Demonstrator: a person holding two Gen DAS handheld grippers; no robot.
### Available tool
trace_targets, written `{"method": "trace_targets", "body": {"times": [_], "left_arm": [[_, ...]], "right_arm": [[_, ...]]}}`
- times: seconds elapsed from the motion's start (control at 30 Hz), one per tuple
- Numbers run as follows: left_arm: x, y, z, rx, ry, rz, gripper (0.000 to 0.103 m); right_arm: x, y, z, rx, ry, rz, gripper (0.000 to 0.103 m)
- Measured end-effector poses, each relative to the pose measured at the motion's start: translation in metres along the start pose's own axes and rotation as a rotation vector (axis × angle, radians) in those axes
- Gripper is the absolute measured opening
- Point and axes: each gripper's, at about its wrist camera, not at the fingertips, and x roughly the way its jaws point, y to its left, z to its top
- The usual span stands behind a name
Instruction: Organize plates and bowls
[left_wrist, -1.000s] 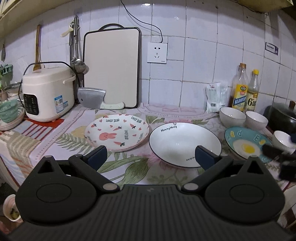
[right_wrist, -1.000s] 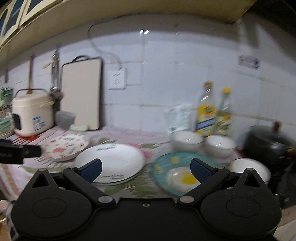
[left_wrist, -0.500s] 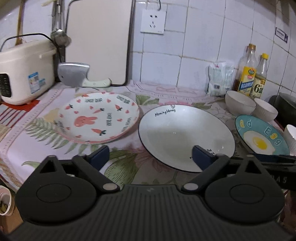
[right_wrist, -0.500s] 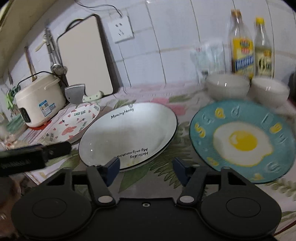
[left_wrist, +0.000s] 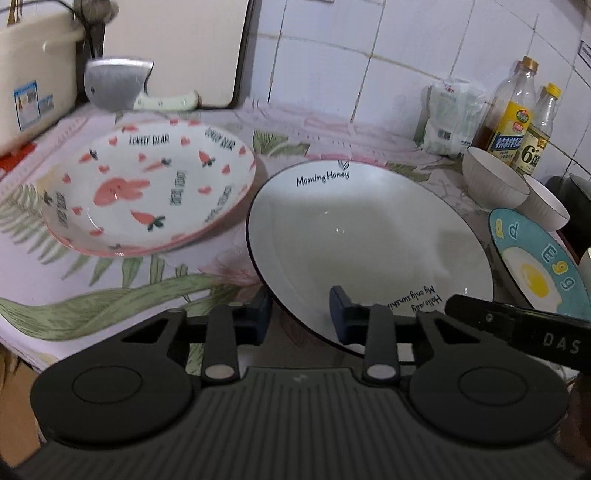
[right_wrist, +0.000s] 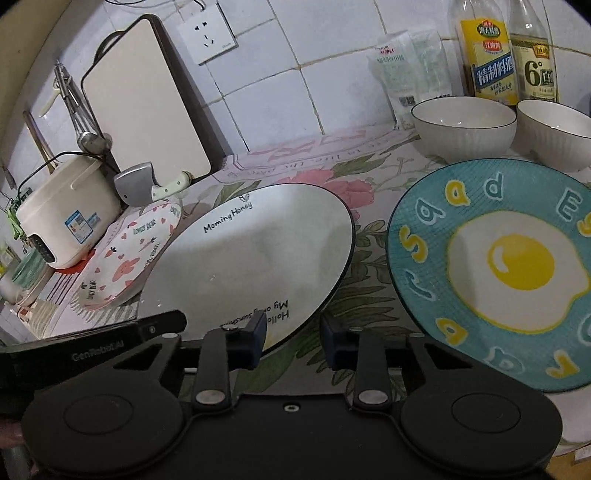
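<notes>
on the floral worktop (left_wrist: 110, 295) the rabbit plate (left_wrist: 147, 192) lies at the left, just beside the white plate (left_wrist: 369, 236), with the egg plate (right_wrist: 495, 269) to its right and two bowls (right_wrist: 463, 127) behind by the bottles (right_wrist: 487, 59). the left tool (left_wrist: 300, 317) straddles the white plate's near rim, one finger outside and one over the dish, narrowed but with a gap and not visibly pinching. the right tool (right_wrist: 291, 341) straddles that rim's near right part, likewise half narrowed, one finger over the plate and the other over the cloth.
</notes>
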Motion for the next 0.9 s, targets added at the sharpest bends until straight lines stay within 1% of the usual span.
{"method": "trace_targets", "body": {"times": [0.07, 0.1, 0.23, 0.4, 0.5, 0.57, 0.73, 0.9], "left_arm": [[0.001, 0.000, 0.000, -0.003, 0.005, 0.007, 0.027], [0.001, -0.001, 0.001, -0.001, 0.008, 0.008, 0.027], [0.002, -0.002, -0.001, -0.005, 0.001, 0.015, 0.027], [0.001, -0.007, -0.004, 0.009, -0.021, 0.038, 0.027], [0.001, -0.006, -0.003, 0.001, -0.012, 0.020, 0.028], [0.000, -0.006, 0.000, -0.001, -0.011, 0.004, 0.028], [-0.003, -0.017, 0.018, 0.036, -0.035, 0.008, 0.028], [0.001, -0.023, 0.049, 0.056, -0.054, -0.001, 0.028]], "right_arm": [[0.004, -0.002, 0.002, -0.001, -0.001, -0.005, 0.034], [0.006, -0.002, 0.002, -0.008, -0.003, -0.008, 0.032], [0.009, 0.005, -0.002, -0.053, -0.025, -0.032, 0.037], [0.008, 0.007, -0.006, -0.085, -0.062, -0.040, 0.037], [0.005, 0.011, -0.007, -0.139, -0.098, -0.064, 0.037], [0.001, 0.010, -0.004, -0.147, -0.114, -0.062, 0.037], [-0.003, 0.007, 0.013, -0.130, -0.129, -0.060, 0.037], [-0.001, 0.008, 0.043, -0.123, -0.153, -0.059, 0.037]]}}
